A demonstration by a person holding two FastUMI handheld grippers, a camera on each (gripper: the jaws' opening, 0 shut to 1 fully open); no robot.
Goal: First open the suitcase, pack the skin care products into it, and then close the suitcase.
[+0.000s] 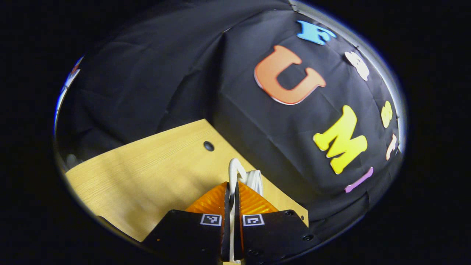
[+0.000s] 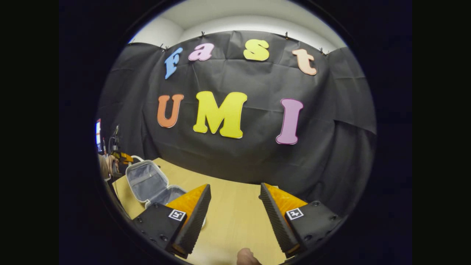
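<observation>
Left tool (image 1: 232, 191) grips suitcase handle (image 1: 235, 169); suitcase (image 2: 151, 184) open.

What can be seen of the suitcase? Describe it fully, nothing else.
The suitcase is a small rounded hard-shell case, pale outside with a grey fabric lining. It lies open on the wooden table at the left of the right gripper view, lid tilted up and back. A white handle loops from the lid's top edge; the left gripper is shut on that handle, holding the lid up. The lower half lies partly behind the open right gripper, so its contents cannot be told.
</observation>
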